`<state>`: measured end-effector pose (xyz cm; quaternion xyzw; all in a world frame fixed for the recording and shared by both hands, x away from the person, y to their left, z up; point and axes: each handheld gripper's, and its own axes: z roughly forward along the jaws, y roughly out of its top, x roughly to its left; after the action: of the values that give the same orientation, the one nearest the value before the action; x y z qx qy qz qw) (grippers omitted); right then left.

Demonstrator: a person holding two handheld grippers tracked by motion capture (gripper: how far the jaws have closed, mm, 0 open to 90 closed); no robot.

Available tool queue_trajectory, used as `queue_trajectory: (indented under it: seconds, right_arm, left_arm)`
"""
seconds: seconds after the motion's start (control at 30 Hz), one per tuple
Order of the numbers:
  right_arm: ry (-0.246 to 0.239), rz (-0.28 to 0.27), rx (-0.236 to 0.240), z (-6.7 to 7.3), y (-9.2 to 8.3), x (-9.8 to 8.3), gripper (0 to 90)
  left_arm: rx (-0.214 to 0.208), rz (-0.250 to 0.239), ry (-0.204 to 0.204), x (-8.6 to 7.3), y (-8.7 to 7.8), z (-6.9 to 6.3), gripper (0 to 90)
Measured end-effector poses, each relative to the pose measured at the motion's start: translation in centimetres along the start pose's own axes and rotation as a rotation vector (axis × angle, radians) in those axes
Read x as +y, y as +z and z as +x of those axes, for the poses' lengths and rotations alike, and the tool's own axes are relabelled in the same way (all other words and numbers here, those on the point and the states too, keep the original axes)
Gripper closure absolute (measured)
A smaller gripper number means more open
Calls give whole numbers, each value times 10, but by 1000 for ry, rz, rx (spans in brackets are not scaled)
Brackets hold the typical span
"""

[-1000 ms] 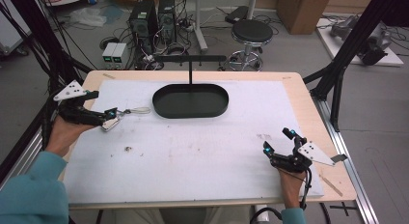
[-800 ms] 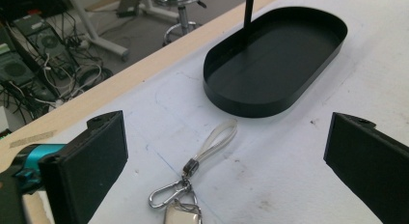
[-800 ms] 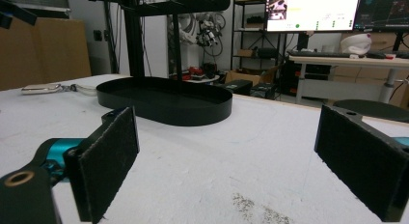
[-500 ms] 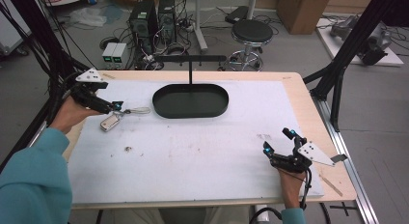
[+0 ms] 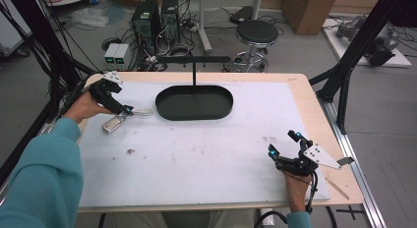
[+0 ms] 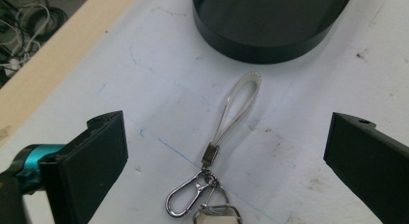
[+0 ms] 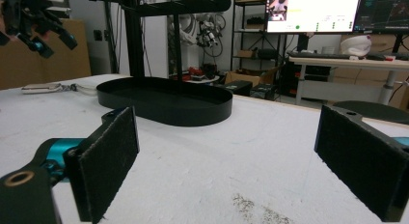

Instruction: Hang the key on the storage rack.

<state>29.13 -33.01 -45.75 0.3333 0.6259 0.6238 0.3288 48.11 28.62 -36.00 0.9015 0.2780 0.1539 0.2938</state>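
On the counter (image 5: 206,154), the oval tray (image 5: 194,102) sits toward the far edge, near the middle. The keychain (image 5: 120,119) lies just left of the tray, its loop (image 6: 238,105) pointing toward the tray's wall and its clasp (image 6: 185,195) on the nearer side. The left gripper (image 5: 127,110) hangs over the keychain, which lies between its spread fingers (image 6: 87,161). The right gripper (image 5: 284,148) sits near the front right corner, well apart from the tray.

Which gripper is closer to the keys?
The left. The left gripper hangs open right over the keychain. The right gripper waits open at the table's near right edge, far away.
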Motion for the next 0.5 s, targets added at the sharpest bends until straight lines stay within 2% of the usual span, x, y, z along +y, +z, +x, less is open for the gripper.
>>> queue_trajectory:
  seconds: [0.03, 0.1, 0.33, 0.5]
  right_arm:
    - [-1, 0, 1, 0, 0, 0, 78]
    - [-1, -1, 0, 0, 0, 0, 78]
    - [-5, -2, -1, 0, 0, 0, 78]
    - [-5, -3, -1, 0, 0, 0, 78]
  left_arm:
    - [-8, 9, -1, 0, 2, 2, 21]
    - [-20, 18, 15, 1, 6, 5, 107]
    - [-42, 85, 51, 4, 18, 9, 126]
    - [-56, 125, 58, 4, 27, 9, 165]
